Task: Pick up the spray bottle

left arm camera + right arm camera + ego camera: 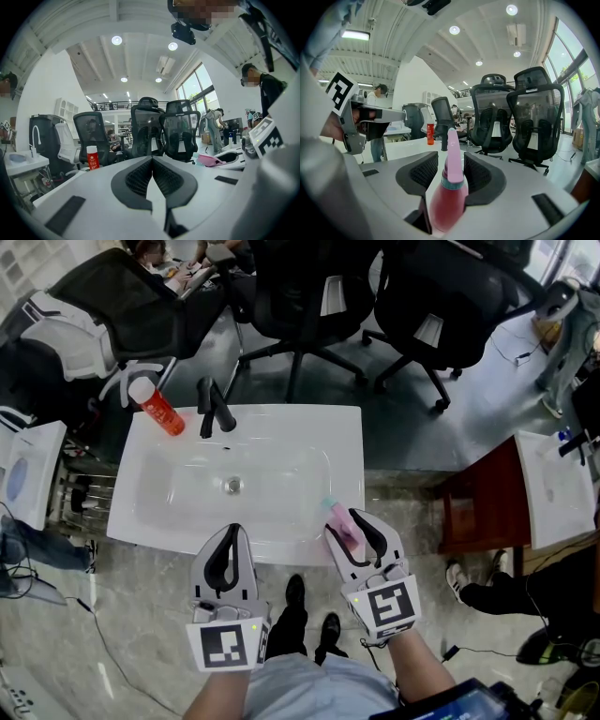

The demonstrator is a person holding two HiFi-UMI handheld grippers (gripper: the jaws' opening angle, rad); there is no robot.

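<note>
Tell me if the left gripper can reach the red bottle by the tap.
Probably yes: only bare white basin lies between the left gripper, jaws together, and the red, white-capped bottle; the black tap stands off to one side.

Spray bottle (449, 190): 1 small unit, translucent pink body, teal collar, pale pink spray head on top. Roughly upright at the front right rim of the white sink (309, 418). Sits between the right gripper (451, 172) jaws; body fills the gap, clearance shows beside the neck. Pad pressure unclear.
</note>
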